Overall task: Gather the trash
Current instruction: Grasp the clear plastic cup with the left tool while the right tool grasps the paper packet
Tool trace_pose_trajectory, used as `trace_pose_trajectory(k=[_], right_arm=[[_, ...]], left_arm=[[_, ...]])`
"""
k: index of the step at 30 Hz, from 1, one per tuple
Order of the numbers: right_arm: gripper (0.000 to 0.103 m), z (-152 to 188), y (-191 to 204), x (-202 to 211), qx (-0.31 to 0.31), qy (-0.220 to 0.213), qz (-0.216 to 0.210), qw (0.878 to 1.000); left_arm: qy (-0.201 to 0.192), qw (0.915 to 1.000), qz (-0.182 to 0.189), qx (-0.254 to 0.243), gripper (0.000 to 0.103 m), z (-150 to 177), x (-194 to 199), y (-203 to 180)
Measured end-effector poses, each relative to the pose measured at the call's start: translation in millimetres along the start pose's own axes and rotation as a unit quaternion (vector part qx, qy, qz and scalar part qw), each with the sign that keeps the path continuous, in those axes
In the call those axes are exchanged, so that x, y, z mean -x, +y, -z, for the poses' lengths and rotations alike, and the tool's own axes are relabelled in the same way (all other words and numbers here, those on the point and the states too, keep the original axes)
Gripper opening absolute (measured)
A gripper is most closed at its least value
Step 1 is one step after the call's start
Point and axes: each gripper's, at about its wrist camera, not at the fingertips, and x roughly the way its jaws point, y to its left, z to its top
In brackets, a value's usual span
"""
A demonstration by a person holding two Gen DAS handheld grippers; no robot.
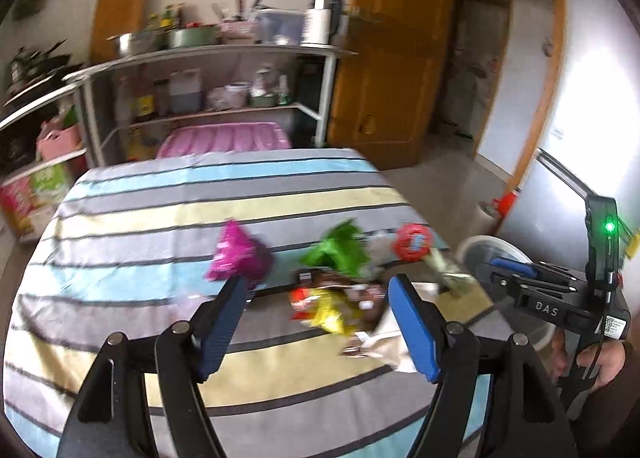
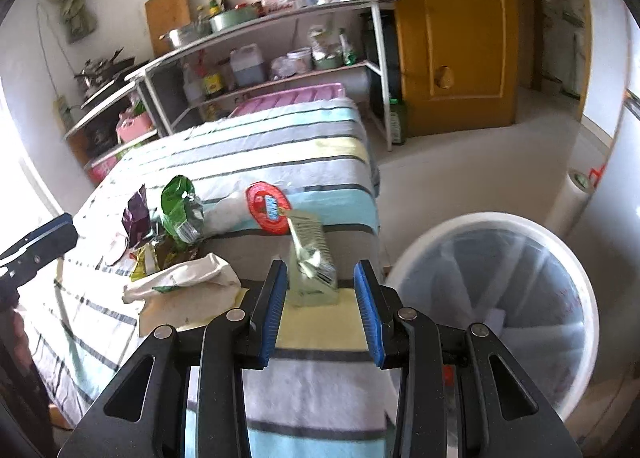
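Note:
Trash lies in a heap on the striped tablecloth (image 1: 160,217): a magenta wrapper (image 1: 238,254), a green wrapper (image 1: 340,250), a red round lid (image 1: 412,242), yellow and red wrappers (image 1: 324,306) and a white paper bag (image 2: 188,278). My left gripper (image 1: 318,286) hangs open just short of the heap, with nothing between its fingers. My right gripper (image 2: 320,274) stands at the table's near edge with a pale green packet (image 2: 312,254) between its fingers. The packet lies close to the left pad, and a gap shows at the right pad.
A white bin (image 2: 480,219) lined with clear plastic stands on the floor beside the table, right of my right gripper. Metal shelves (image 2: 280,17) with pots and bottles line the far wall. A wooden door (image 2: 460,37) is at the back right.

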Motion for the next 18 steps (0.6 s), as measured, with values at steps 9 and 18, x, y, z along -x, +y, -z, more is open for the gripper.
trace_pose_trajectory(k=[9,18], right_arm=[[0.042,-9,8,-36,0.019,0.033,-0.002,0.999],[0.044,-13,13,-58,0.030,0.057,0.013,0.998]], left_arm=[[0.012,0.9981,-0.052,0.030,0.080,15,-1,59],[0.048,0.9955,-0.068,0.046,0.083,25,-18,92]])
